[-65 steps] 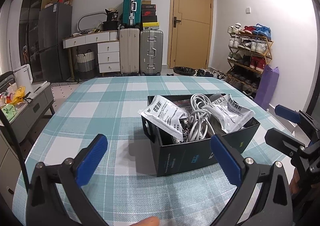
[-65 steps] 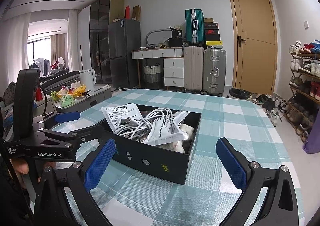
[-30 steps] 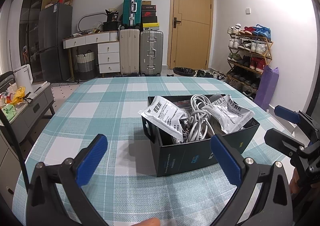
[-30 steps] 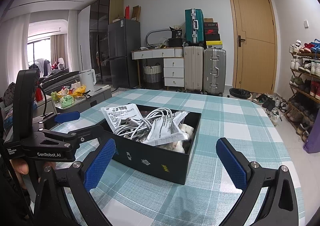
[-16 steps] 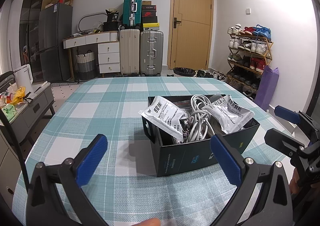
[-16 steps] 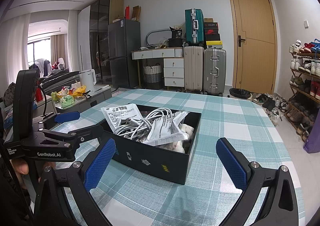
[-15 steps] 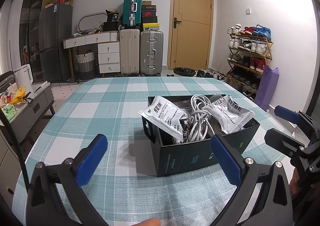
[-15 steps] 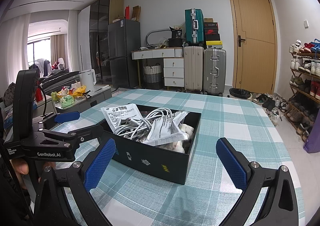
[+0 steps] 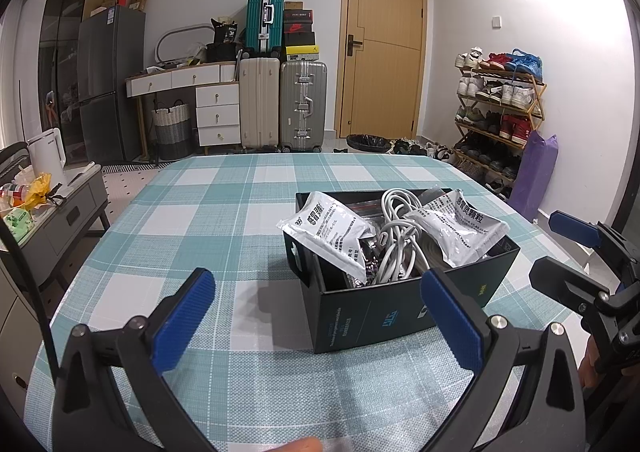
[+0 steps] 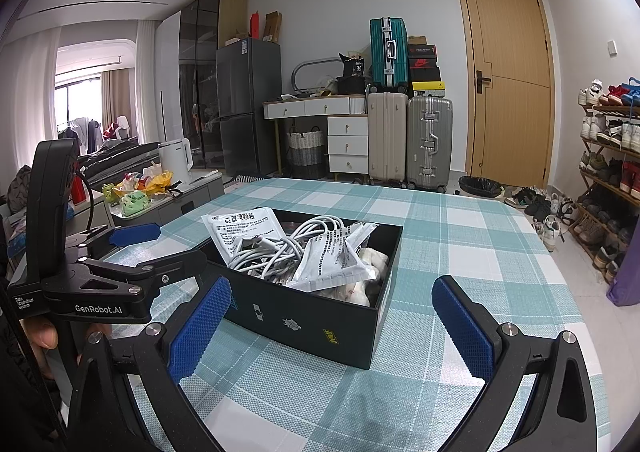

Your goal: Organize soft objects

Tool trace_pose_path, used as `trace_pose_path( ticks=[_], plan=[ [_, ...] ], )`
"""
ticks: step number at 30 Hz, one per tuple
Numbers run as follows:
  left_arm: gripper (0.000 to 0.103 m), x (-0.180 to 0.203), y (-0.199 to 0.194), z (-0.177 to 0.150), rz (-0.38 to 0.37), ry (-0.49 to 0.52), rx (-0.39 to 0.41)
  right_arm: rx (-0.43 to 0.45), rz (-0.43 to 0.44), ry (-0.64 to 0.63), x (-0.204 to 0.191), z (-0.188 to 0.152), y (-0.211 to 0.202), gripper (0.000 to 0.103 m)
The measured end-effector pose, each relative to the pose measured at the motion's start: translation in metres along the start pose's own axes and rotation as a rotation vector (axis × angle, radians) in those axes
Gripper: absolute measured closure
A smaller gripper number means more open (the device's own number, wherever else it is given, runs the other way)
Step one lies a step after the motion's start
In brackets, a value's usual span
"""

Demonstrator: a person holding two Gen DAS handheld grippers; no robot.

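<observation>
So the black box sits on the checkered counter, stuffed with white packets and a white cable. Left gripper has its fingers spread wide, box at about 1 o'clock, just past the tips. Right gripper, fingers wide too, empty, box at 12 o'clock, not touching.

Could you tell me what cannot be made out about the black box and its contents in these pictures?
- Bottom of the black box: in both views, hidden under the white cable and packets.
- Pale items at the box's right end: right wrist view, half covered by a packet, unidentifiable.
- Fine print on the packets: too small in both views.
</observation>
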State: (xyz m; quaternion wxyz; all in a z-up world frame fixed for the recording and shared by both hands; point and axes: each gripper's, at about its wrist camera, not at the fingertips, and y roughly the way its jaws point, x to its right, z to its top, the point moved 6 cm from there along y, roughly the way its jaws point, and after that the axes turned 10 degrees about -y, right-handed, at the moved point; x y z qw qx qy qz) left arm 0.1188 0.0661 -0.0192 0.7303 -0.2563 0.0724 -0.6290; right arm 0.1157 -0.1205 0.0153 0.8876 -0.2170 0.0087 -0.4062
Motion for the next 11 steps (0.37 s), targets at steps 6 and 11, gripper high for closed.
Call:
trace_pose_path(
  ticks=[6, 11],
  plan=[
    [0.0, 0.0003, -0.0006, 0.0003, -0.003, 0.0, 0.002, -0.001, 0.0, 0.0, 0.0002, 0.0, -0.0003, 0.001],
    [0.0, 0.0011, -0.0021, 0.002, -0.003, 0.002, 0.008, -0.001, 0.0, 0.001, 0.0003, 0.0, -0.0005, 0.001]
  ],
)
